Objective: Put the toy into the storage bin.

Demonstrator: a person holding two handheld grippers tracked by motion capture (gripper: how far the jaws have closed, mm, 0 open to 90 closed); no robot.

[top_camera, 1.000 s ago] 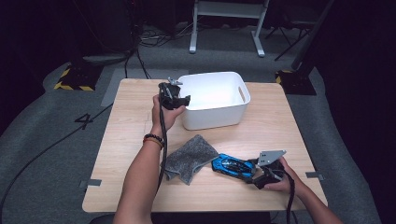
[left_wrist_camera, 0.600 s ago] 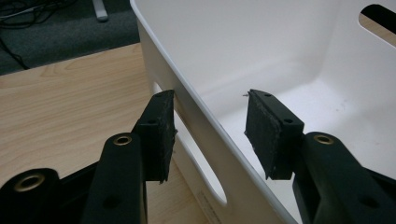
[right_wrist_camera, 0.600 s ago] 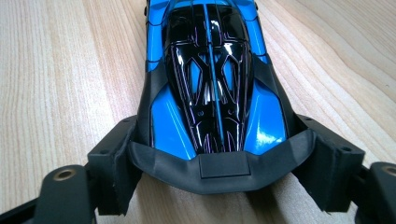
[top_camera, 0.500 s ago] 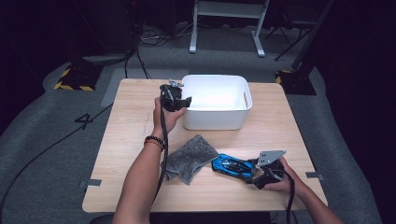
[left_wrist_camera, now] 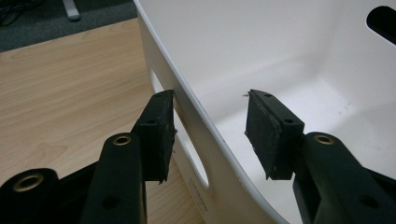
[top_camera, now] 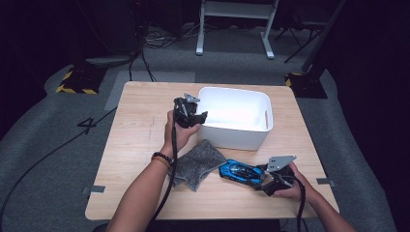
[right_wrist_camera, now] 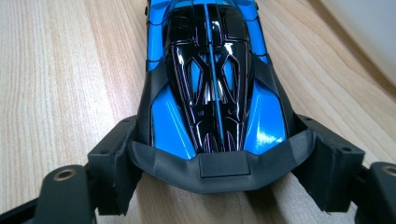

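white bin wall straddled, blue toy car clamped

blue and black toy car (top_camera: 240, 171) is seen lying on the wooden table (top_camera: 140, 140), near the front edge, just right of a grey cloth (top_camera: 198, 162) and in front of a white bin (top_camera: 237, 117). its rear end is gripped by the right gripper (top_camera: 267, 175), held in the person's right hand (top_camera: 290, 182). in the right gripper view the car (right_wrist_camera: 212, 79) is seen lengthwise, nose pointing away, with the two pads (right_wrist_camera: 114, 170) pressed against the sides of its tail; the wheels appear to rest on the table surface.

the left gripper (top_camera: 197, 116) is held in the left hand (top_camera: 180, 131) at the near left corner of the bin. in the left gripper view the bin wall (left_wrist_camera: 196, 121) is seen running between the two jaws, one pad (left_wrist_camera: 159, 133) outside beside the handle slot and the other over the bin's interior. the jaws have just been closing on the wall, yet a gap is visible on the inner side, so the wall is not pinched; the outer pad lies just beside it, and contact cannot be told. the bin's visible interior is bare white. the cloth lies crumpled, apart from the bin and beside the left forearm.
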